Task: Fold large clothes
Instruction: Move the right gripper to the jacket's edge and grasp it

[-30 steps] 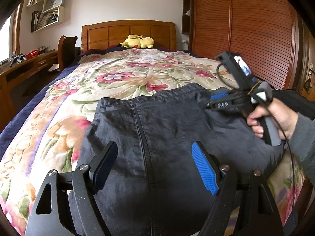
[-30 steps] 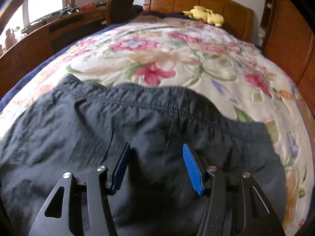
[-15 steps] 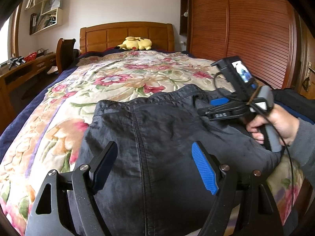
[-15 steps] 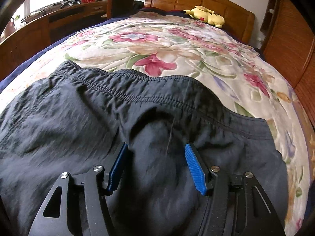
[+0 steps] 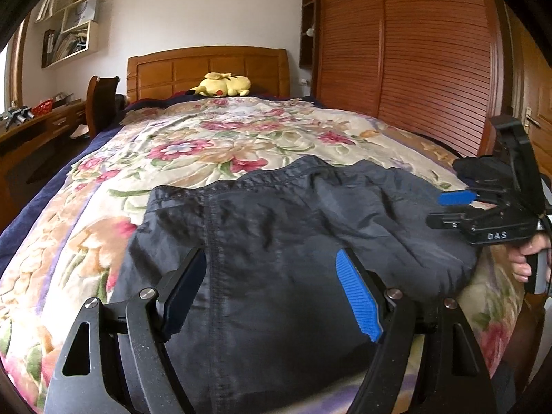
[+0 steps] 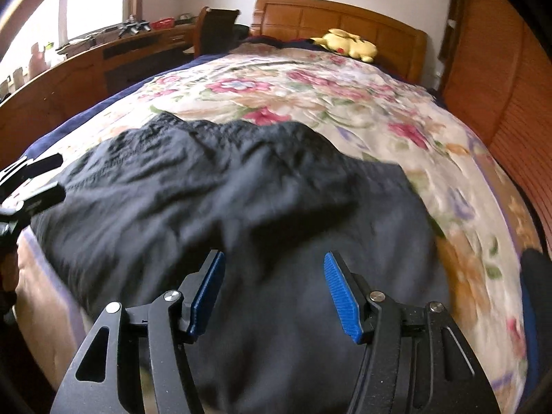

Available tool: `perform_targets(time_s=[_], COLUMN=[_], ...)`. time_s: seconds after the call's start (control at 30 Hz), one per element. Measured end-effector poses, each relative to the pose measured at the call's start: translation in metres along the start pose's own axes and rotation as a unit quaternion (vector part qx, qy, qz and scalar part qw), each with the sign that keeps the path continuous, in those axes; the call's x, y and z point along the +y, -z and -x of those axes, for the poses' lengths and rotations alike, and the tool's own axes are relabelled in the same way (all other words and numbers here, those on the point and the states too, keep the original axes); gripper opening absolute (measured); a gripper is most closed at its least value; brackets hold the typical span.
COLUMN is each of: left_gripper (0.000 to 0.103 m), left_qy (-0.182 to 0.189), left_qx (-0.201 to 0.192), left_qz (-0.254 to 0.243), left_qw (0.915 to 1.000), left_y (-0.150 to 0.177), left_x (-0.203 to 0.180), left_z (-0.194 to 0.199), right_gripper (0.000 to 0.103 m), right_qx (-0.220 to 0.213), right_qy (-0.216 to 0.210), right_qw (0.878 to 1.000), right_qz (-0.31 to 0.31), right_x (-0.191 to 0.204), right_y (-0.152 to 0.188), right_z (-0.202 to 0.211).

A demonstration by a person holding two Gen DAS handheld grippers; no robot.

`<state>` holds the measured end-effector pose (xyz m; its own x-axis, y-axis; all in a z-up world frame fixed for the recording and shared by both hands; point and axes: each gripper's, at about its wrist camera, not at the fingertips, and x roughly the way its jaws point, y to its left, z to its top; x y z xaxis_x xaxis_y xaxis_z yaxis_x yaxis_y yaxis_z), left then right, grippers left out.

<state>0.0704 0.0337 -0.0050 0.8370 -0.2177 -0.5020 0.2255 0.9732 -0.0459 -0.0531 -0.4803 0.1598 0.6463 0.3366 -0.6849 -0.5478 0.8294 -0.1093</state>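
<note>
On the floral bedspread [image 5: 214,145], near the foot of the bed, dark trousers [image 5: 276,227] lying rumpled. Left gripper [image 5: 272,293] wide open above the cloth, holding nothing. Right gripper [image 6: 272,293] equally wide open, empty, over the same trousers.

The garment [image 5: 283,248] is dark grey, almost black, with plain cloth and a stitched seam. The bedspread [image 5: 214,145] is cream with a pattern of pink and red flowers, green leaves and peach swirls; its border is navy. Both grippers, left [image 5: 272,296] and right [image 6: 274,296], are black with blue ribbed pads. The plush toy [image 5: 222,84] is yellow. The headboard [image 5: 207,69] is orange-brown wood.
</note>
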Motion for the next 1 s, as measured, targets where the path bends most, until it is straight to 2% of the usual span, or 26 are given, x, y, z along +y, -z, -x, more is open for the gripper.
perform_targets(time_s=[0.17,0.33,0.43,0.73,0.83,1.0], left_gripper=[0.079,0.079,0.079,0.079,0.079,0.079], left_qy=[0.012,0.018,0.026,0.029,0.033,0.030], left_qx=[0.005,0.010,0.015,0.044,0.053,0.067], left_qz=[-0.017,-0.028,-0.030,-0.060,-0.059,-0.069], left_qw=[0.9998,0.9994,0.9991,0.9968,0.9963,0.9949], left_y=[0.002,0.005,0.007,0.018,0.020,0.025], left_x=[-0.016,-0.026,-0.031,-0.044,-0.043,-0.047], left_z=[-0.002,-0.002,-0.003,-0.011,-0.014,-0.020], right_gripper=[0.062,0.062,0.068,0.073,0.075,0.083], right_qx=[0.011,0.002,0.004,0.019,0.006,-0.004], right_qy=[0.028,0.057,0.074,0.068,0.052,0.053], right_qw=[0.999,0.997,0.995,0.993,0.993,0.992], right_qz=[-0.018,-0.046,-0.060,-0.093,-0.105,-0.119], right_x=[-0.021,-0.043,-0.047,-0.066,-0.072,-0.078], right_y=[0.024,0.033,0.041,0.055,0.056,0.061], right_z=[0.022,0.047,0.054,0.047,0.045,0.037])
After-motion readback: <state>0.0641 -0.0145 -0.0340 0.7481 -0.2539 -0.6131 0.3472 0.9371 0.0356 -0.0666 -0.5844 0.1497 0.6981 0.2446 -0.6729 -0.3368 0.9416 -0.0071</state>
